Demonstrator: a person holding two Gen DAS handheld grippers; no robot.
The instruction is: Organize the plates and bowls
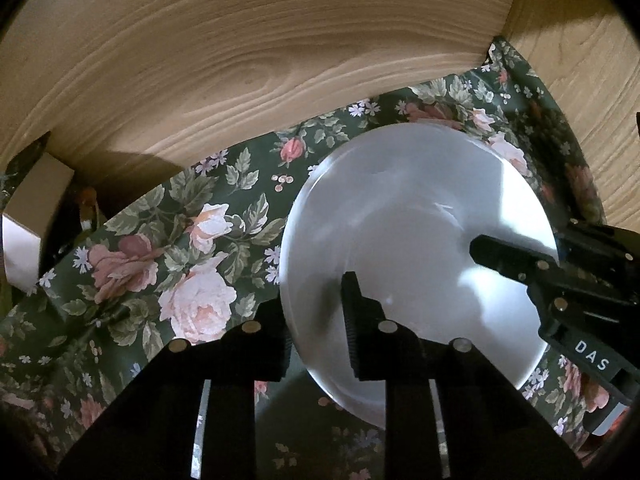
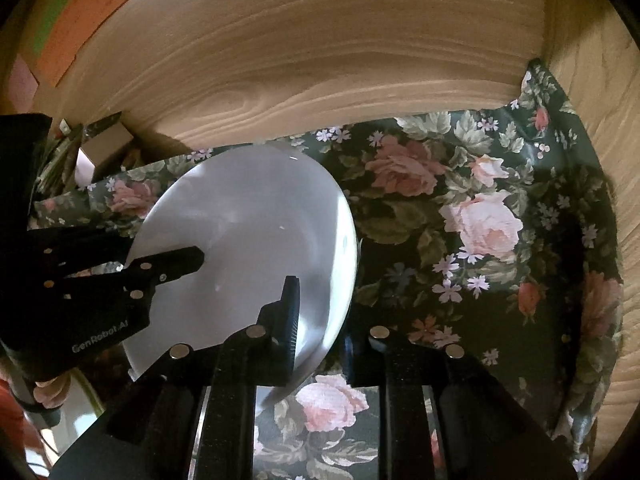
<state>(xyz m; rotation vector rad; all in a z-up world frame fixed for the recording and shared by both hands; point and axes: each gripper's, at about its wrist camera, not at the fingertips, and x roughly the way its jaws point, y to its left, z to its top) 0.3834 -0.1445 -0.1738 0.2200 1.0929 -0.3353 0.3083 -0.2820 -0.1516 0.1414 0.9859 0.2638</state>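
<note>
Left wrist: right claw (image 1: pixel 486 250) reads "DAS"; left claw (image 2: pixel 192 260), "GenRobot.AI".

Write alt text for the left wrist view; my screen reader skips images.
Two black grippers, the left gripper and the right gripper, clamp opposite edges of a white plate over a floral tablecloth. Wooden panels stand behind.

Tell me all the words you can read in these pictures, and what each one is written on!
"DAS" – white letters on the right tongs, seen from the left camera.
"GenRobot.AI" – pale letters on the body of the left tongs, seen from the right camera.
The orange and green papers on the wooden wall carry writing, but it is too blurred to read.
The white plate has no words.
</note>
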